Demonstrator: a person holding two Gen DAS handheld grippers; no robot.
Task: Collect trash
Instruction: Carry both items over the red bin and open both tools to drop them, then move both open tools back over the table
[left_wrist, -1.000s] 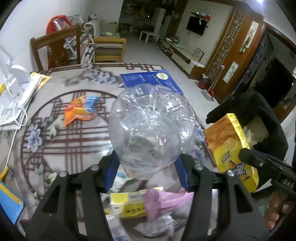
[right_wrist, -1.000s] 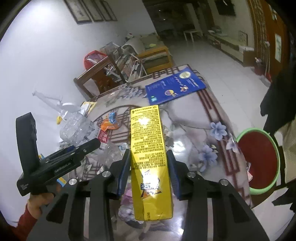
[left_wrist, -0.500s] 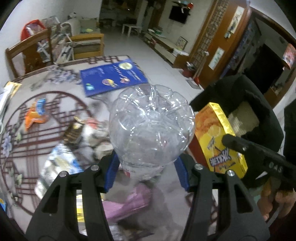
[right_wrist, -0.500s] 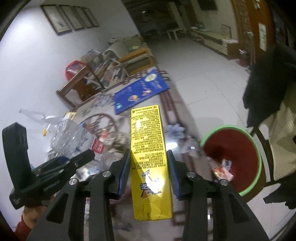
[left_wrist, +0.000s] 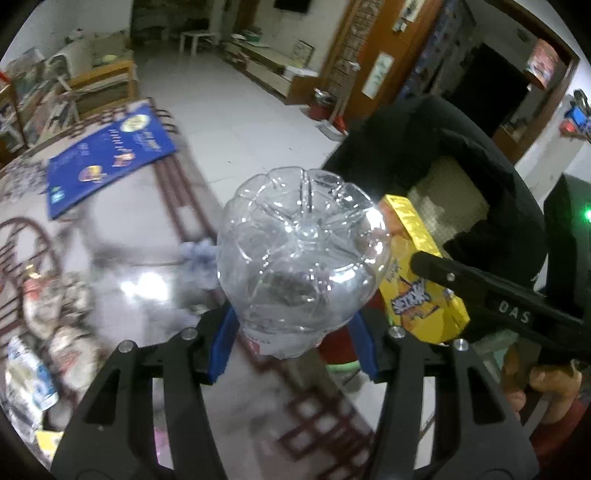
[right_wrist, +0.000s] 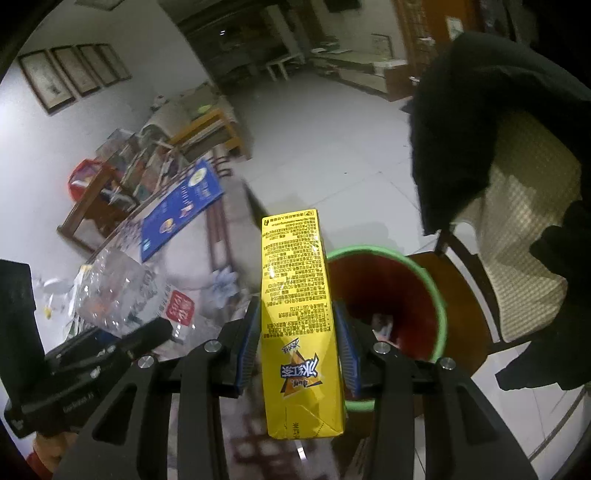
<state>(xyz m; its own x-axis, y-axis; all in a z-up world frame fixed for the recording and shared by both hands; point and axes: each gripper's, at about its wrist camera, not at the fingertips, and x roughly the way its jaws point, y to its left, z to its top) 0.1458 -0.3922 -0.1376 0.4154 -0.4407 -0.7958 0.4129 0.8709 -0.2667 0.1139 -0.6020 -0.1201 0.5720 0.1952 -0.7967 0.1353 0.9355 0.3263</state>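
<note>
A clear, crumpled plastic bottle (left_wrist: 303, 258) is clamped between the blue pads of the left gripper (left_wrist: 293, 334), its ribbed base turned toward the camera and its red-and-white label visible in the right wrist view. A tall yellow drink carton (right_wrist: 299, 325) printed with black text is gripped on its narrow sides by the right gripper (right_wrist: 297, 345), whose blue pads press against both faces; the carton is held upright. Just beyond the carton, a red bin with a green rim (right_wrist: 424, 280) is seen standing on the pale tiled floor beside the table edge, with a few scraps lying at its bottom. The glossy patterned table top (left_wrist: 147, 280) is blurred in both views; a blue printed booklet (left_wrist: 107, 162) lies flat at its far end, and a heap of wrappers and crumpled packets (left_wrist: 48, 332) is left along its near left side. A chair draped with a black garment (right_wrist: 476, 122) and a checked cushion stands next to the bin. The hand (left_wrist: 546, 391) carrying the right gripper is partly seen at the right of the left wrist view.
</note>
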